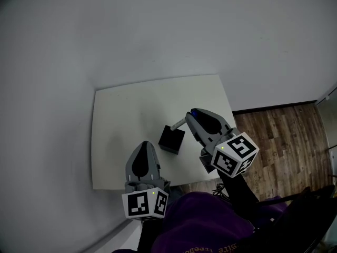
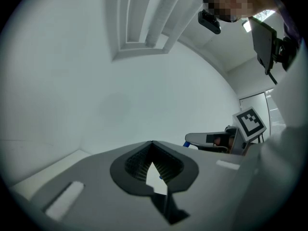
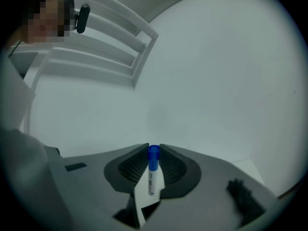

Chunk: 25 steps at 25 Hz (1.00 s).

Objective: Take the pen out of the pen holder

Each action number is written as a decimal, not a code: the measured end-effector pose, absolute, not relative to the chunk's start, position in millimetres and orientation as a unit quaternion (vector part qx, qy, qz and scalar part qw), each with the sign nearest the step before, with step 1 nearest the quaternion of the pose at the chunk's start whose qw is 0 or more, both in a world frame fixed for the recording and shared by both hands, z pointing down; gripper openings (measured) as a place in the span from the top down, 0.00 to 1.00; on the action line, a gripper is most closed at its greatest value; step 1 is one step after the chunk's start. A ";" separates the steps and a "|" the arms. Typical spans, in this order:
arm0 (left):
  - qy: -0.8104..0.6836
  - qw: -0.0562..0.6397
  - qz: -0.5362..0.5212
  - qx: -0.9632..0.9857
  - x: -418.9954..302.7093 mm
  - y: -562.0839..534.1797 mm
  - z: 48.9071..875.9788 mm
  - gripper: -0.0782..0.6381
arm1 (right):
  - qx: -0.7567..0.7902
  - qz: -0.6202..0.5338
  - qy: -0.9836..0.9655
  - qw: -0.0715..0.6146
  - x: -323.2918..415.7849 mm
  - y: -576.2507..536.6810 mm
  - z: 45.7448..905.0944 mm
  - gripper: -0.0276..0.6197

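Note:
A black square pen holder (image 1: 171, 139) stands near the middle of the white table (image 1: 121, 115). My right gripper (image 1: 192, 115) hovers just beyond it, shut on a white pen (image 1: 179, 123) with a blue cap. The pen slants down toward the holder's far rim, and I cannot tell whether its lower end is still inside. In the right gripper view the pen (image 3: 152, 172) sits upright between the jaws of the right gripper (image 3: 154, 148), cap at their tips. My left gripper (image 1: 143, 145) hangs at the holder's near left, shut and holding nothing. The left gripper (image 2: 152, 144) points at the wall, with the right gripper (image 2: 211, 139) off to its right.
The table stands against a white wall (image 1: 158, 30). Wood floor (image 1: 279, 136) lies past its right edge. A purple sleeve (image 1: 205, 220) fills the bottom of the head view.

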State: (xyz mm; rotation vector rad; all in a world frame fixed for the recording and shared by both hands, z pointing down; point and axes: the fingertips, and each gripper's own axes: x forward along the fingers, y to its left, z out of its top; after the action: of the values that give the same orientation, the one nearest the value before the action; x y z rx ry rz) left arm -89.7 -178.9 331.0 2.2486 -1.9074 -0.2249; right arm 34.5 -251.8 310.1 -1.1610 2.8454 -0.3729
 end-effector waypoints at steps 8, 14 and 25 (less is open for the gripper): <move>-0.633 0.083 -0.080 0.766 -74.3 -165.2 325.8 0.88 | -0.377 -0.111 0.919 0.036 46.0 -234.7 299.7 0.84; -0.635 0.076 -0.077 0.765 -72.2 -157.1 324.2 0.88 | -0.382 -0.106 0.915 0.081 59.2 -221.8 283.0 0.84; -0.633 0.074 -0.084 0.766 -63.6 -145.8 320.8 0.88 | -0.388 -0.089 0.911 0.104 68.6 -210.3 269.1 0.84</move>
State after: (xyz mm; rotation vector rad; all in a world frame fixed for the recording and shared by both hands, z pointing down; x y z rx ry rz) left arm -63.6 -145.8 320.8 2.2999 -1.9003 -0.2536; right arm 68.6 -210.3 269.1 -1.1450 2.6882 -0.2634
